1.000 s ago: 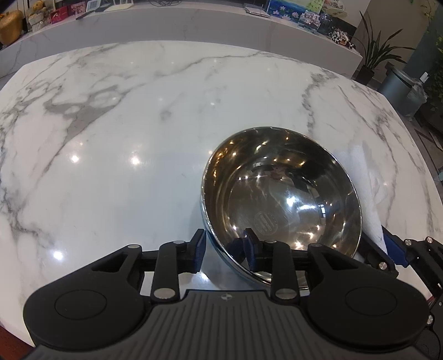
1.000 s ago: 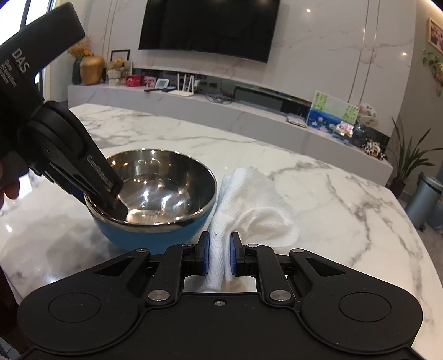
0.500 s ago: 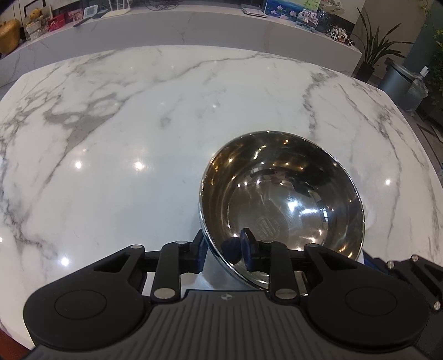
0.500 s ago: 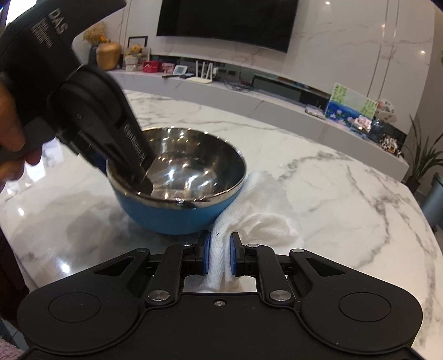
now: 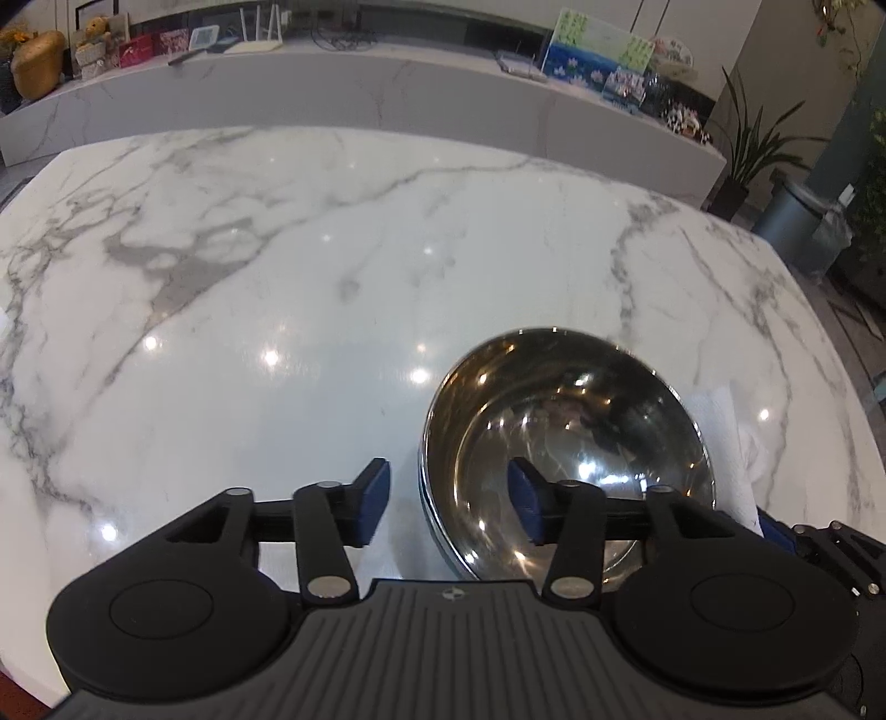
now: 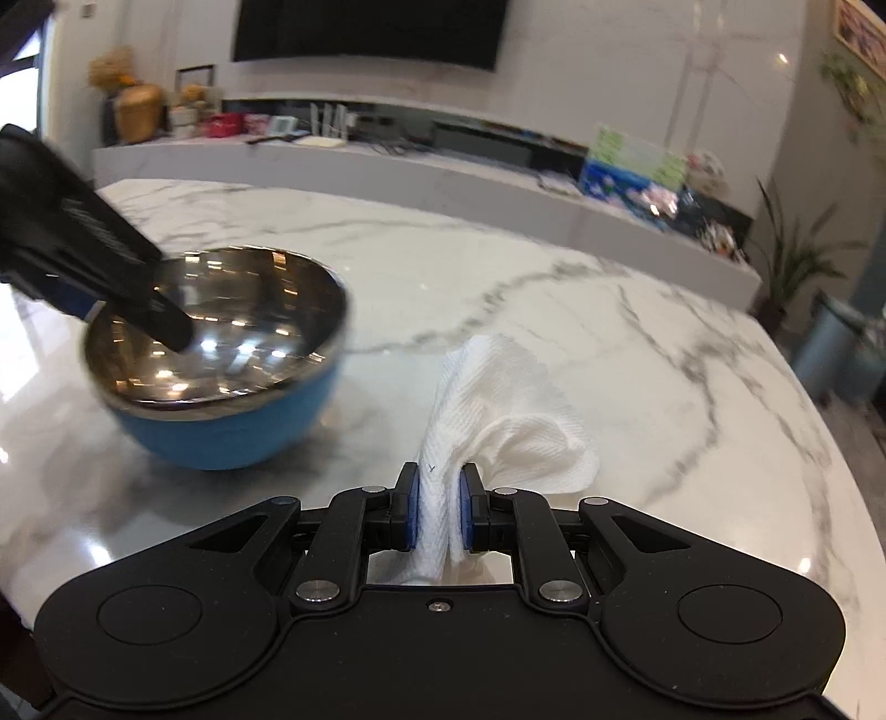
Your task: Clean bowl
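A steel bowl (image 5: 565, 437) with a blue outside (image 6: 221, 354) sits on the white marble table (image 5: 277, 266). My left gripper (image 5: 448, 507) is open and straddles the bowl's near rim, with its right finger inside the bowl and its left finger outside. It shows in the right wrist view as a black shape reaching into the bowl (image 6: 111, 277). My right gripper (image 6: 437, 512) is shut on a white cloth (image 6: 498, 410), to the right of the bowl. The cloth's edge also shows beside the bowl in the left wrist view (image 5: 725, 443).
A long marble sideboard (image 5: 354, 99) with ornaments, pictures and a router runs behind the table. A potted plant (image 5: 747, 160) and a grey bin (image 5: 797, 227) stand on the floor at the right. A television (image 6: 365, 27) hangs on the wall.
My left gripper has opened wider around the bowl's rim, and the bowl now sits level on the table. My right gripper has moved right, away from the bowl, still holding the cloth.
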Motion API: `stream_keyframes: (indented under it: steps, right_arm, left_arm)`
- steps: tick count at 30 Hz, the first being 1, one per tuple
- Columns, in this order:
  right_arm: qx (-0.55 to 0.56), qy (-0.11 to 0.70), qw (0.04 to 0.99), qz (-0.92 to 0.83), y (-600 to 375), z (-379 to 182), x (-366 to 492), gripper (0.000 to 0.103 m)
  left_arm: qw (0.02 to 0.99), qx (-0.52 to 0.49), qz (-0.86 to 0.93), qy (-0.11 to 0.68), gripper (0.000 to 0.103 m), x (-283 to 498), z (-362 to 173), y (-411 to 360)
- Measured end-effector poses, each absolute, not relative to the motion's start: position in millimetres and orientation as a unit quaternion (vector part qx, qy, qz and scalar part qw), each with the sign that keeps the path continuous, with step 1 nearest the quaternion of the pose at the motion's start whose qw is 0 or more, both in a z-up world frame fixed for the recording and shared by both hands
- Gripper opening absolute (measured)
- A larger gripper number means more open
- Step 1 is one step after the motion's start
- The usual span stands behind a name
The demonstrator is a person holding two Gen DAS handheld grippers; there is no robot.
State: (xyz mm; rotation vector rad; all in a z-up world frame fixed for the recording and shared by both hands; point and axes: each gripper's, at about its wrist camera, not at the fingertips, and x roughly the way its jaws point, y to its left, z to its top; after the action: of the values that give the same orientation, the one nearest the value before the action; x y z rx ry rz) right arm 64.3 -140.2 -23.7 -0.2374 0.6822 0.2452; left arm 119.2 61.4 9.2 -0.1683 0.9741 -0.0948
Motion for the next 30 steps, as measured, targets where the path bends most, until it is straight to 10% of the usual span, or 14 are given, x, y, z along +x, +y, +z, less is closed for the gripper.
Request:
stream_keyframes:
  steps: [15, 18, 30]
  right_arm:
    - [-0.084, 0.365, 0.921, 0.111, -150, -30, 75, 0.019]
    - [-0.077, 0.359, 0.925, 0.102, -152, -26, 74, 0.049]
    - [-0.058, 0.285, 0.953, 0.087, -158, 9, 53, 0.085]
  left_arm:
    - [0.888, -0.102, -0.052, 0.446, 0.074, 110, 17, 64]
    - [0.894, -0.107, -0.047, 0.433, 0.077, 107, 23, 69]
    - [0.917, -0.108, -0.05, 0.38, 0.078, 88, 44, 71]
